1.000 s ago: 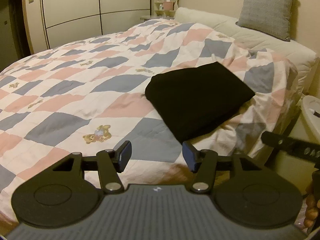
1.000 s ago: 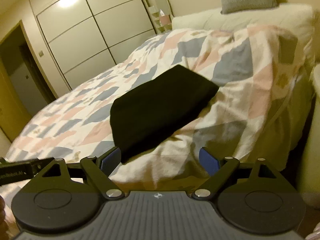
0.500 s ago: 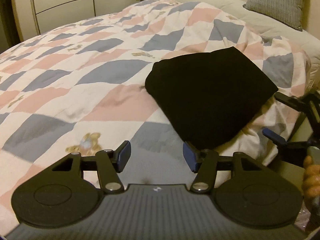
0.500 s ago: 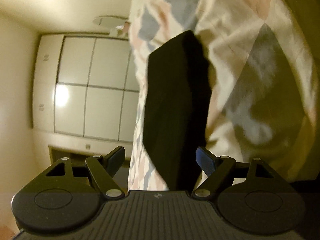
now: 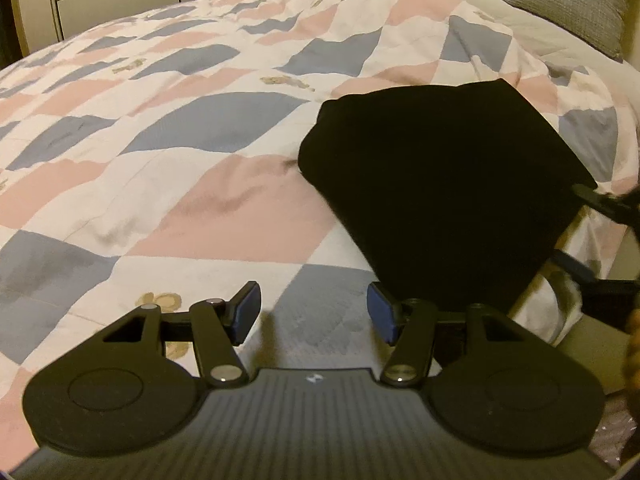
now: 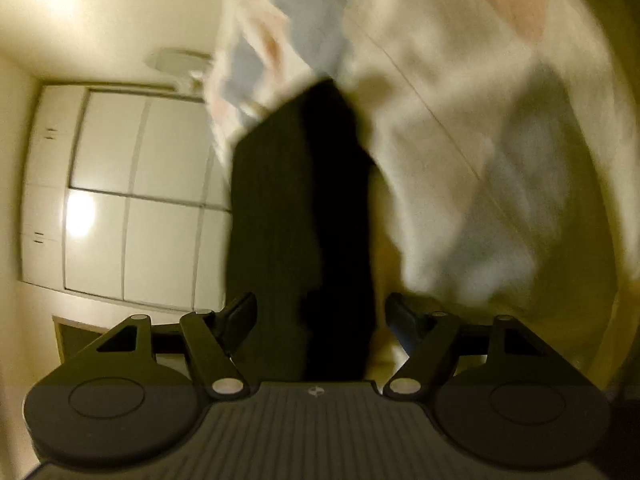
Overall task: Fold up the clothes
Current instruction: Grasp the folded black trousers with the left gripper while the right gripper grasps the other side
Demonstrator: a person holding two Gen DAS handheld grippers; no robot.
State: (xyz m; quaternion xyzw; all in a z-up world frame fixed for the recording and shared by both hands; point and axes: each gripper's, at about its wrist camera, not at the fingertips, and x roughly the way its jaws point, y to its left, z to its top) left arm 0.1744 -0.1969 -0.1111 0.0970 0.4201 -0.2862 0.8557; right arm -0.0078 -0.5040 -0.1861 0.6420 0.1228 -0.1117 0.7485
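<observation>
Only the left view shows the whole folded black cloth (image 5: 436, 184) near the quilt (image 5: 168, 168) edge. Left gripper (image 5: 314, 312) hangs released over bare quilt. Right gripper (image 6: 320, 316), rolled sideways, has been closing around the cloth's edge without pinching it.

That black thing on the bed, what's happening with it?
A person is folding clothes with two hand-held tongs. The black garment lies already folded on the patchwork quilt, near the bed's edge. The left tongs hover open over the quilt just beside it, holding nothing. The right tongs, turned on their side, have just been closing in, with the garment's edge between the jaws but not yet pinched. That view is blurry.
</observation>
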